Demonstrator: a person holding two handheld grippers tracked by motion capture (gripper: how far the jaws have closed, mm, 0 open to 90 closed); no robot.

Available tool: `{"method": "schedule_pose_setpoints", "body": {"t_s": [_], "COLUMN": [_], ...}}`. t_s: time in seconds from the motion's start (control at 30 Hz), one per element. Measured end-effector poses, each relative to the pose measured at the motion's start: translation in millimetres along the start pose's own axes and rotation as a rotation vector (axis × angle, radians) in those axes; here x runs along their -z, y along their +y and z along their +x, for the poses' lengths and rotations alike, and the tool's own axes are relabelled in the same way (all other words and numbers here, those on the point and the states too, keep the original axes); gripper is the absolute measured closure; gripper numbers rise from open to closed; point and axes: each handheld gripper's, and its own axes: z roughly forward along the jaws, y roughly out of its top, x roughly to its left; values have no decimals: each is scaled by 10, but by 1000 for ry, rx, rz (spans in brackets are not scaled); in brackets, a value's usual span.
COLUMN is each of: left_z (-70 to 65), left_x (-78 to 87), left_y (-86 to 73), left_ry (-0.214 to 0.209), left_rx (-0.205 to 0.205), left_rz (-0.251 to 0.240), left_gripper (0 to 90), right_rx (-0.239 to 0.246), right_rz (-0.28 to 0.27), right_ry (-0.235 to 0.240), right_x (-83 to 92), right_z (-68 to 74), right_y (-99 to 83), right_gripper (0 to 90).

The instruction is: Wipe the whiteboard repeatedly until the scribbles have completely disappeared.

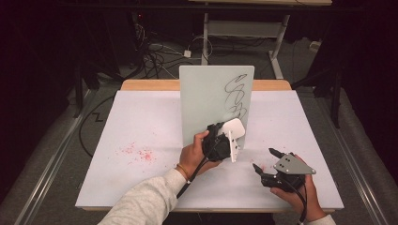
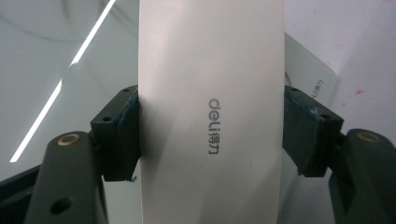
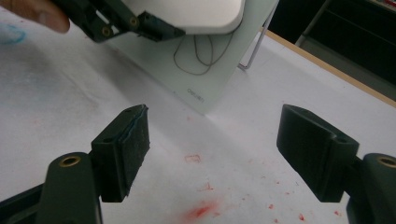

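The left gripper [image 1: 231, 137] pinches a white rounded plastic board eraser [image 2: 211, 112] between its fingers, held against the upright pale-green scribbled whiteboard [image 1: 206, 93] standing mid-desk [image 1: 141, 122]; the right gripper [image 1: 264, 160] rests nearby, fingers spread apart

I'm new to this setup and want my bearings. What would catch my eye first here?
An upright whiteboard stands mid-table with a black scribble on its right half. The left tool presses a white eraser against its lower part. Red specks dot the table's left side.
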Motion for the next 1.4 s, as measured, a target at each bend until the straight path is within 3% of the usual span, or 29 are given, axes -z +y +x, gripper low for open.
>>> {"method": "schedule_pose_setpoints", "body": {"t_s": [0.17,0.27,0.5,0.53,0.67,0.77,0.8,0.83,0.87,0.9,0.97,1.0,1.03,1.1,1.4], "left_z": [29,71,389,487,559,467,422,308,308,178,113,8,8,-136,-288], "left_x": [-6,6,74,97,105,73,57,23,23,-13,-32,-57,-57,-84,-105], "left_y": [7,43,215,261,303,315,308,292,292,269,252,212,212,149,39], "left_ry": [-18,14,66,81,94,123,118,115,115,111,108,87,87,63,24], "left_rx": [6,1,50,80,110,77,74,46,46,4,-4,-19,-19,-59,-85], "left_rz": [-9,-9,-32,-42,-55,-41,-44,-35,-35,-19,-18,-12,-12,12,39], "left_gripper": [288,288,288,288,288,288,288,288,288,288,288,288,288,288,288], "right_rx": [3,1,6,6,-1,9,10,10,10,7,5,8,8,7,8], "right_rz": [-1,-2,-2,-1,-5,-4,-4,-3,-4,-6,-7,-4,-4,0,3], "right_ry": [-6,-7,-2,-3,-7,-6,-4,-4,-5,-7,-8,-14,-14,-33,-26], "right_x": [4,0,-11,-10,-3,-3,-3,-3,-1,-1,2,11,11,19,17], "right_z": [-2,-3,28,25,9,10,12,11,10,8,6,-7,-7,-31,-28], "right_y": [3,5,23,21,20,20,19,18,17,15,13,9,9,2,-2], "right_gripper": [262,262,262,262,262,262,262,262,262,262,262,262,262,262,262]}}
